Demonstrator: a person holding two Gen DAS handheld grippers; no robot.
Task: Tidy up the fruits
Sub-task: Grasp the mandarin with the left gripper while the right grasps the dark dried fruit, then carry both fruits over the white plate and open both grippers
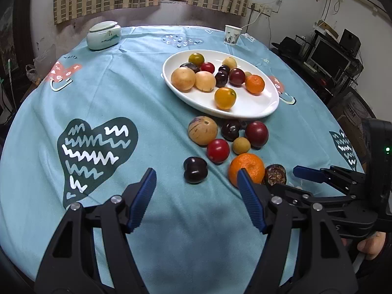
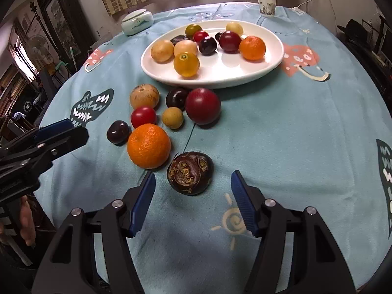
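Dark plum (image 1: 195,170) lay just beyond my left gripper (image 1: 196,201), jaws open and empty; nudged, it could roll off the bench (image 1: 98,85). From the right gripper (image 2: 193,196), jaws also open, the water chestnut (image 2: 190,172) sat nearly between them, touching the orange (image 2: 149,145), which a clumsy closing might shove.

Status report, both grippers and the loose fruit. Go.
Left gripper open, empty. Right gripper open, water chestnut just ahead. Orange close beside it. Plate beyond.

Bare cloth (image 2: 281,134) right of the loose fruit cluster (image 2: 156,115); plate (image 2: 269,66) behind.
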